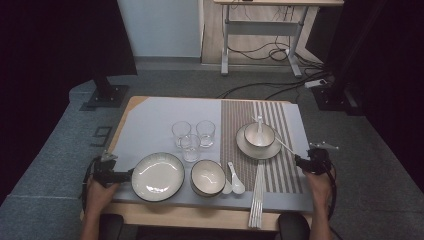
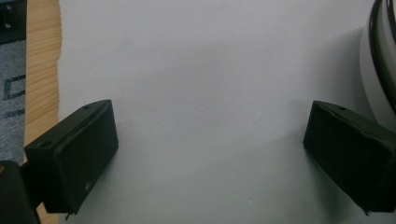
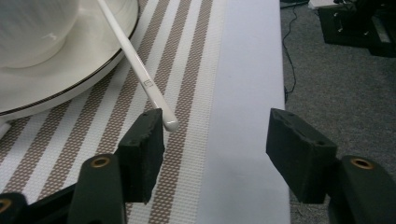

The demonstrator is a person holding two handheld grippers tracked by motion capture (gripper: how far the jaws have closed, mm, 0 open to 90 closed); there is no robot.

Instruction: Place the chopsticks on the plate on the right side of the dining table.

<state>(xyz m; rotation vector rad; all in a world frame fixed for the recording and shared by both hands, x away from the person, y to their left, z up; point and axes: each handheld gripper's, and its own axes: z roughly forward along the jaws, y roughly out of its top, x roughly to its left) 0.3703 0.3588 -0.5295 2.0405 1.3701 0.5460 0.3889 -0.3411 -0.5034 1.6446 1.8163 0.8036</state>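
Right gripper [image 3: 215,140] is sitting low at the right edge of the worktop [image 1: 150,120], jaws partly apart and nothing clamped between them. The long white chopstick [image 3: 135,65] lies slanted across the brown-and-white striped placemat [image 3: 187,56], its far part leaning on the rim of the white saucer with the dark edge line [image 3: 70,79] — and its near tip is just touching the upper corner of my left-hand jaw, outside the gap rather than in it. A white bowl [image 3: 32,28] sits on that saucer.

If I want this chopstick, I judge the job is one of alignment: slide the gripper sideways until the stick's tip sits squarely between the pads, keep the jaws level with the mat, then close slowly. It's thin, round and glossy, so I expect it to roll or squirt out if I pinch only the very end; I'd bite a little further up the shaft. I'd also avoid nudging it now, since a push could lever it against the saucer.

From the high view, my right hand [image 1: 316,172] comes in from the bottom, forearm angled inward, gripper pointing towards the saucer. Left gripper [image 2: 210,154] rests near the left edge — jaws wide apart over bare grey mat, holding nothing, just beside the large white plate with the black rim [image 1: 158,176].
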